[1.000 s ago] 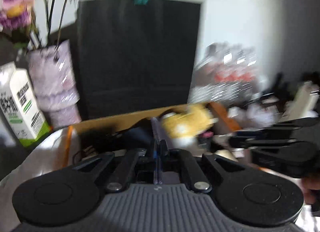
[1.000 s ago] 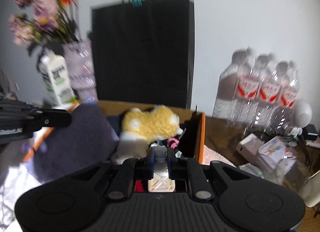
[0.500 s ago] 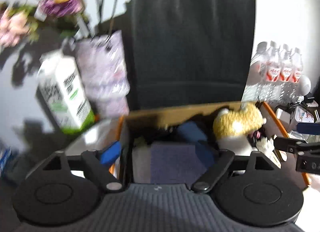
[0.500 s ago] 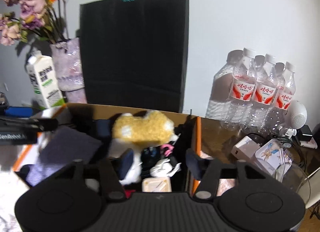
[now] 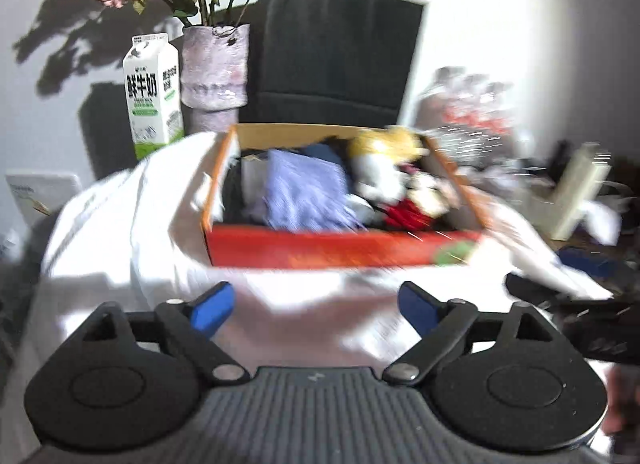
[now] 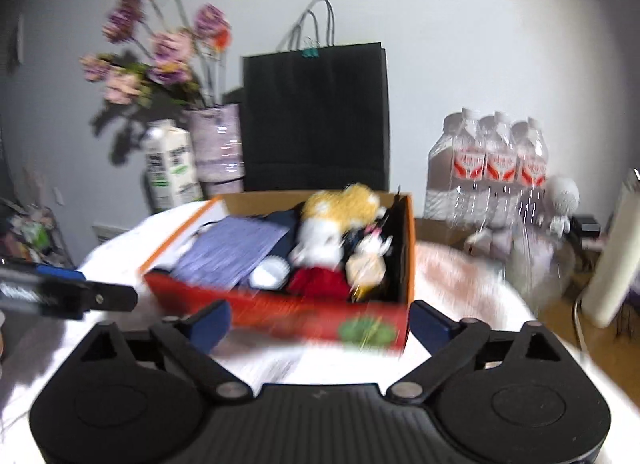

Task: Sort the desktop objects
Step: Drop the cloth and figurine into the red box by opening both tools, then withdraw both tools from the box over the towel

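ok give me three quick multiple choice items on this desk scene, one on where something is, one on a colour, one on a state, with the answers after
1. Where does the milk carton stand?
A. inside the box
B. beside the vase, behind the box
C. on the water bottles

2. What colour is the front wall of the box?
A. red
B. green
C. white

3. How is the left gripper?
A. shut on the plush toy
B. shut on nothing
C. open, holding nothing

Answers:
1 B: the carton stands upright next to the vase, past the box's far left corner.
2 A: the near wall is red, with only a small green mark.
3 C: its blue fingers stand wide apart over the white cloth, having just been opening, nothing between them.
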### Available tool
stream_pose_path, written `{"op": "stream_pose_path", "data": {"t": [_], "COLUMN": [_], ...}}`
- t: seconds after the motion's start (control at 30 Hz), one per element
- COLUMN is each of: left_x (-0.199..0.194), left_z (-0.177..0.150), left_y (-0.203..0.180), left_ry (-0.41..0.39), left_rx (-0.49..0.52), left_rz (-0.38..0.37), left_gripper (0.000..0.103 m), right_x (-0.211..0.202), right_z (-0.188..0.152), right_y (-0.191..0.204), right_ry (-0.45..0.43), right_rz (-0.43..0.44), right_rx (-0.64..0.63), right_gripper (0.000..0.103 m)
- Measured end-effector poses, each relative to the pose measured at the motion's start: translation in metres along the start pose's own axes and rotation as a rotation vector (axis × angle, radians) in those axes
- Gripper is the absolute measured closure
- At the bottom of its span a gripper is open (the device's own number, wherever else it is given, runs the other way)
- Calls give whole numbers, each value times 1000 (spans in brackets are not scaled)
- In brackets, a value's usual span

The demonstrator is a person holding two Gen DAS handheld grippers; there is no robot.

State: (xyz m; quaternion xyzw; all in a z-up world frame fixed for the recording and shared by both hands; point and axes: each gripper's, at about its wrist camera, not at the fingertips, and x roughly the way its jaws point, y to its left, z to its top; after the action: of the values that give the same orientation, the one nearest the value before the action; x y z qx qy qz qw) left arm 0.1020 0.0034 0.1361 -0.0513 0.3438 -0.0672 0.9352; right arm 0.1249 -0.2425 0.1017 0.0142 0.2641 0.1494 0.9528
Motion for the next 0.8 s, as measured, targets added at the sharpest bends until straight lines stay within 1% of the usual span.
{"op": "stream_pose_path", "data": {"t": [0.03, 0.1, 0.17, 0.27, 0.33, 0.43, 0.5, 0.6, 0.8], "left_x": [-16, -42, -60, -74, -80, -92, -99, -100, -87], "left_z": [-15, -48, -81, -127, -153, -186, -202, -211, -210], "left_y": [1, 4, 3, -3, -9, -22, -27, -33, -35], "left_ry": [-25, -74, -91, -94, -96, -114, -110, -82, -78], "left_rx": [-12, -36, -45, -58, -57, 10, 28, 38, 40], "left_rz": [-25, -60, -75, -27, 18, 56, 57, 43, 61], "left_gripper": [5, 2, 0, 0, 0, 0, 0, 0, 0], "right_x": [-15, -41, -62, -92, -111, -136, -149, -160, -149], "right_z": [-16, -49, -79, -115, -134, -157, -169, -182, -192], "right_y": [1, 4, 9, 19, 26, 38, 45, 53, 52], "right_ry": [-10, -16, -9, -33, -64, -113, -143, -178, -154], "right_rz": [13, 42, 32, 11, 27, 30, 15, -10, -41], "right_rx": [12, 16, 17, 15, 11, -22, -77, -125, -118], "right_gripper": [4, 2, 2, 2, 2, 2, 2, 1, 1]}}
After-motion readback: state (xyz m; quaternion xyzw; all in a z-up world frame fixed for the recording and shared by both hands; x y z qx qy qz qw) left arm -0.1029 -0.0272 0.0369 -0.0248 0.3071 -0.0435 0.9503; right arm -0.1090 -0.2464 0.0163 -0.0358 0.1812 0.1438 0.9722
